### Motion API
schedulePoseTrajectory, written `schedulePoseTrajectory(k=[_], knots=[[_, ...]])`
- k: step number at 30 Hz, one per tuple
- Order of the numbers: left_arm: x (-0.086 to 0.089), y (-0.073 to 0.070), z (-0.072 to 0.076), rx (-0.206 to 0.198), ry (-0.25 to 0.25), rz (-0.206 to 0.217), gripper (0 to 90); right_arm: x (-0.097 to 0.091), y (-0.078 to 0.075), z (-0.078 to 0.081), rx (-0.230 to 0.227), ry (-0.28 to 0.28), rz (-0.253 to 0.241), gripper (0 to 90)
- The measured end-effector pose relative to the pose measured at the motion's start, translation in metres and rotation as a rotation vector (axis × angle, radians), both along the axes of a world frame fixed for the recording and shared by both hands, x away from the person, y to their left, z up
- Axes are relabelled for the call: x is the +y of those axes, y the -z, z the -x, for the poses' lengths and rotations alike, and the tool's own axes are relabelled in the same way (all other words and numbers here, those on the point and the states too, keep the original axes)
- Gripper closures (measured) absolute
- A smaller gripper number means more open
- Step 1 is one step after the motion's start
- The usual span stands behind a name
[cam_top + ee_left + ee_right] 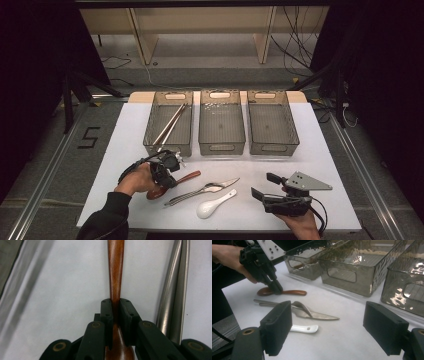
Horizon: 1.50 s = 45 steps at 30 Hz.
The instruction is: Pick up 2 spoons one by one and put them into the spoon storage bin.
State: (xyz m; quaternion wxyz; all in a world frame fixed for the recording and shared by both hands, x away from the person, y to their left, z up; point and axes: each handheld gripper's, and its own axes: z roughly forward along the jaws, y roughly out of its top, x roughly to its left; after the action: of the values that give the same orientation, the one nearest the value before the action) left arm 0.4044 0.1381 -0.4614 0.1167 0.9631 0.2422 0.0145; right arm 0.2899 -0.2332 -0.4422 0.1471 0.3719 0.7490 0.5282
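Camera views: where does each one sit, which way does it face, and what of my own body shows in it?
High view: above the near table edge, looking forward and down at three bins; forearms, left gripper, right gripper.
Left gripper view: on the left gripper, shut on the wooden spoon.
Right gripper view: on the open right gripper, facing the left hand.
Shared: wooden spoon, knife.

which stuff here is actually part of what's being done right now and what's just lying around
In the job:
- wooden spoon, gripped at the handle
- left gripper, jaws shut on it

Lying about:
- metal spoon and knife
- white spoon
- three grey bins; the left one holds chopsticks
- right gripper, jaws open, holding nothing
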Motion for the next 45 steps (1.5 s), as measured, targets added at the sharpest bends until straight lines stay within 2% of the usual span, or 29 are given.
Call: schedulePoseTrajectory(k=[12,13,17,19,20,23,32,37,41,45], knots=[[0.004,-0.002,-0.003,0.022,-0.048,0.030,81.4,0.000,0.000,0.000,-0.004,0.000,0.002,23.7],[0.004,-0.002,-0.003,0.026,-0.058,0.045,81.4,0.000,0.000,0.000,-0.005,0.001,0.002,23.7],[0.005,-0.009,-0.003,0.017,-0.065,0.058,81.4,-0.001,0.000,0.000,-0.004,0.001,0.002,23.7],[0.006,-0.012,-0.003,0.021,-0.078,0.077,81.4,0.000,0.000,0.000,-0.004,0.001,0.002,23.7],[0.007,-0.013,-0.003,0.019,-0.070,0.074,81.4,0.000,0.000,0.000,-0.004,0.001,0.002,23.7],[0.007,-0.018,-0.003,0.005,-0.090,0.089,81.3,0.000,0.000,0.000,-0.004,0.001,0.002,23.7],[0.008,-0.037,-0.003,-0.026,-0.127,0.191,81.3,0.000,0.000,0.000,0.000,0.004,0.001,23.7],[0.009,-0.045,-0.005,-0.044,-0.143,0.230,81.3,0.000,0.000,0.000,0.004,0.006,-0.001,23.7],[0.007,-0.053,-0.008,-0.061,-0.153,0.259,81.3,0.000,0.001,-0.001,0.004,0.007,-0.001,23.7],[0.002,-0.061,-0.014,-0.074,-0.170,0.305,81.3,-0.001,0.001,-0.001,0.005,0.009,-0.002,23.7]])
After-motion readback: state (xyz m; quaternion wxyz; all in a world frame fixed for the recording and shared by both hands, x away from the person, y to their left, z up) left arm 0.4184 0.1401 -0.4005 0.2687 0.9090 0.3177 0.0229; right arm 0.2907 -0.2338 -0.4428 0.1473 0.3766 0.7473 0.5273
